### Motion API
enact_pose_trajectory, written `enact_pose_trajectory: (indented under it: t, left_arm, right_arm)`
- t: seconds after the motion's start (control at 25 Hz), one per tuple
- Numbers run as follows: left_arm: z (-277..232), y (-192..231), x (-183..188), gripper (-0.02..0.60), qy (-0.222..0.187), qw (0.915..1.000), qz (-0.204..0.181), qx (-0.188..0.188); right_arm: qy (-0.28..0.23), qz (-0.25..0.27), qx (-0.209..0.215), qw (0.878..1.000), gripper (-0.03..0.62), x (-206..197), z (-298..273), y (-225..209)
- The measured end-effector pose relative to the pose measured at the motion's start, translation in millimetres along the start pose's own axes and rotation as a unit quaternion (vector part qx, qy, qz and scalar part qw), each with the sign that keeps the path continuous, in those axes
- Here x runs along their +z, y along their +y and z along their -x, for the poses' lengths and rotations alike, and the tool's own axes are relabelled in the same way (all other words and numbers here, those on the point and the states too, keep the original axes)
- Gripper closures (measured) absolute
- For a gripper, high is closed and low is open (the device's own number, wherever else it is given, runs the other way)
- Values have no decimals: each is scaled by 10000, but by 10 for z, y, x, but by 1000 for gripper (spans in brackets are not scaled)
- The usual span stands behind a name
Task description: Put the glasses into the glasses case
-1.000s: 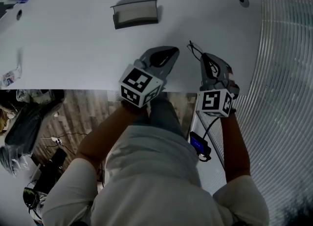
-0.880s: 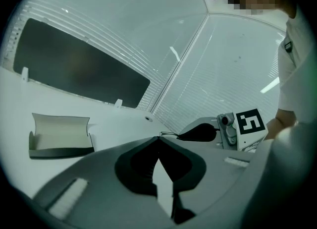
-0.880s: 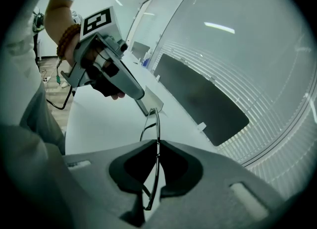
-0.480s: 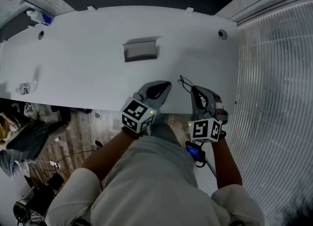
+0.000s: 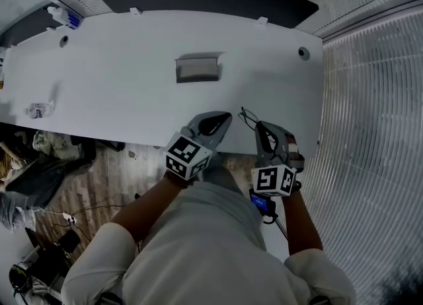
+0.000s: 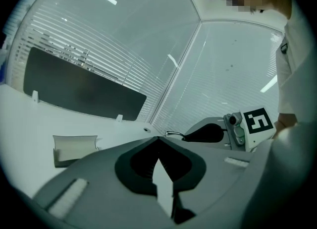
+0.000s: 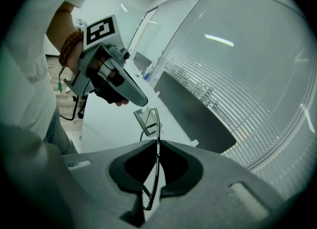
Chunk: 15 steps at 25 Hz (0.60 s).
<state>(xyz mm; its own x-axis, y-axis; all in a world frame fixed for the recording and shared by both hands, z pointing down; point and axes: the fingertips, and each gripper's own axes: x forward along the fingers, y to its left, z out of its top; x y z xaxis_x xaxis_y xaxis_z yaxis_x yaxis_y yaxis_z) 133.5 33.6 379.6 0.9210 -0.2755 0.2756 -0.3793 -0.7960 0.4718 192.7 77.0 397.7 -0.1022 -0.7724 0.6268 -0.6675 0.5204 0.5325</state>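
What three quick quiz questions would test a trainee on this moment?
1. True or false: the thin dark wire-frame glasses already lie inside the open grey glasses case.
2. Which gripper grips the glasses? A) left gripper B) right gripper C) neither
3. Fill in: the case stands on the white ____, apart from both grippers.

Key: 1 false, they are held in the air. 2 B. 3 table.
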Motion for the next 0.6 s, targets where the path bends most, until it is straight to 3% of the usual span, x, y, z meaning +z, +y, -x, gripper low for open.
enact_pose_trajectory:
  t: [0.28, 0.6]
  left_arm:
    - [459, 292, 67, 580, -304, 9970, 264, 664]
    - [1176, 864, 82, 580, -772, 9823, 551, 1618]
  right_arm:
    - [-401, 297, 477, 9976, 574, 606, -132, 155]
    - [-968, 982, 1120, 9841, 574, 1249, -512, 567]
